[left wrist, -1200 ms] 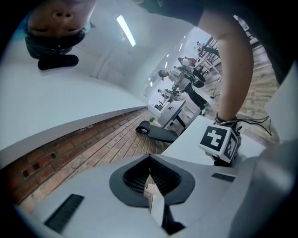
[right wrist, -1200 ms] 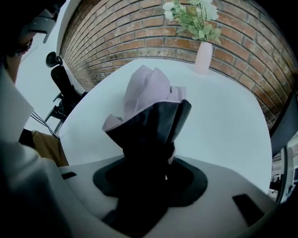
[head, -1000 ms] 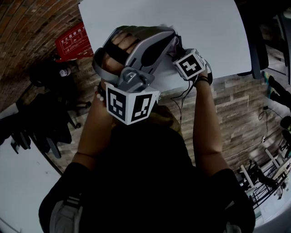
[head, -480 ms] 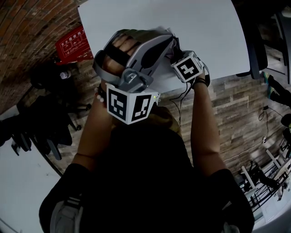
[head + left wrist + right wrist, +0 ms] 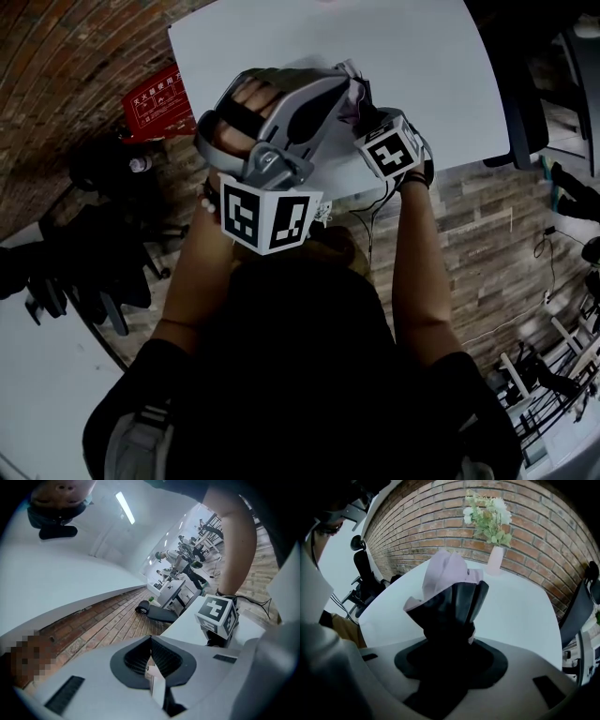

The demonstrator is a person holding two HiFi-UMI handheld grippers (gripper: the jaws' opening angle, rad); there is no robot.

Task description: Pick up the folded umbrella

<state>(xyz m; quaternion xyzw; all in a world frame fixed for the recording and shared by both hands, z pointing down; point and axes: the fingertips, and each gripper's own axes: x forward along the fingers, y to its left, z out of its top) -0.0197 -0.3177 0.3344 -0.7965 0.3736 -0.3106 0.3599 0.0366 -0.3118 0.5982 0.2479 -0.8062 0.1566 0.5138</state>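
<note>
Right gripper (image 5: 451, 609) clamps the folded umbrella (image 5: 446, 571), pink fabric bunching just ahead of its jaws; left gripper (image 5: 151, 641) beside it, jaws pressed together, empty

A white table (image 5: 520, 616) bears a pink flower vase (image 5: 495, 560).

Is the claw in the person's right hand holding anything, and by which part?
Yes. The right gripper holds the folded umbrella, with its jaws closed on one end of the bunched canopy. The lilac rest sticks out beyond them.
</note>
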